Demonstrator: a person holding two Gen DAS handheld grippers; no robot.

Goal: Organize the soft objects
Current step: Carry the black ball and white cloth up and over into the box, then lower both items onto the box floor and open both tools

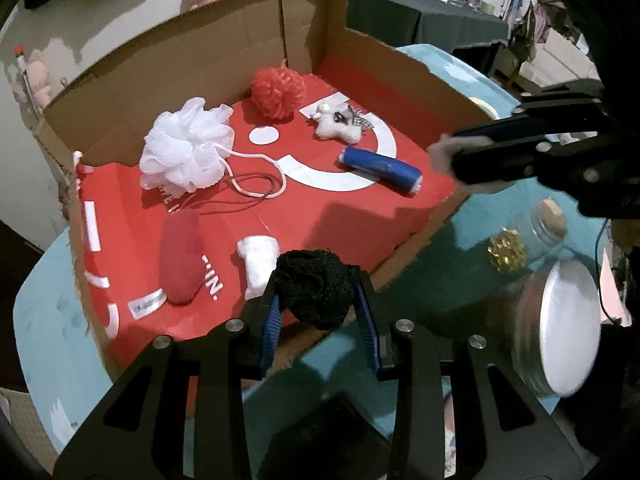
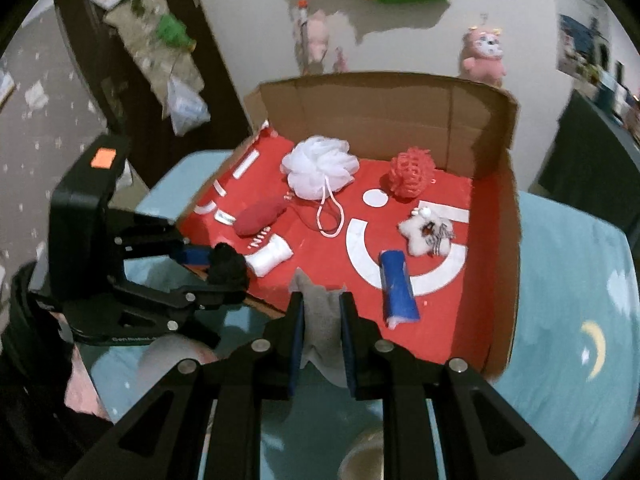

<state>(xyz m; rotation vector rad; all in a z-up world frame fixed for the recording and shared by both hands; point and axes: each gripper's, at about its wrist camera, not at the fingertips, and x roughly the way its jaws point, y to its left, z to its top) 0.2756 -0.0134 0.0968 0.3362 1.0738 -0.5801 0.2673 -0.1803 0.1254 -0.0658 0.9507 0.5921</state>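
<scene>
An open cardboard box (image 1: pixel 224 44) (image 2: pixel 496 240) with a red floor holds a white mesh pouf (image 1: pixel 186 144) (image 2: pixel 320 168), a red mesh pouf (image 1: pixel 278 90) (image 2: pixel 412 172), a small white plush (image 1: pixel 336 122) (image 2: pixel 428 236), a blue roll (image 1: pixel 380 168) (image 2: pixel 398 290), a red soft pouch (image 1: pixel 180 260) (image 2: pixel 258 218) and a white pad (image 1: pixel 258 262) (image 2: pixel 270 258). My left gripper (image 1: pixel 318 292) (image 2: pixel 228 270) is shut on a black mesh pouf (image 1: pixel 316 286) (image 2: pixel 228 266) at the box's near edge. My right gripper (image 2: pixel 322 316) (image 1: pixel 444 156) is shut on a grey cloth (image 2: pixel 322 320) over the same edge.
The box lies on a light-blue cloth (image 2: pixel 568 300) (image 1: pixel 40 320) with a moon print. A glass jar with a cork lid and gold bits (image 1: pixel 536 240) and a round silver tin (image 1: pixel 560 324) stand to the right of the box. Plush toys hang on the wall behind.
</scene>
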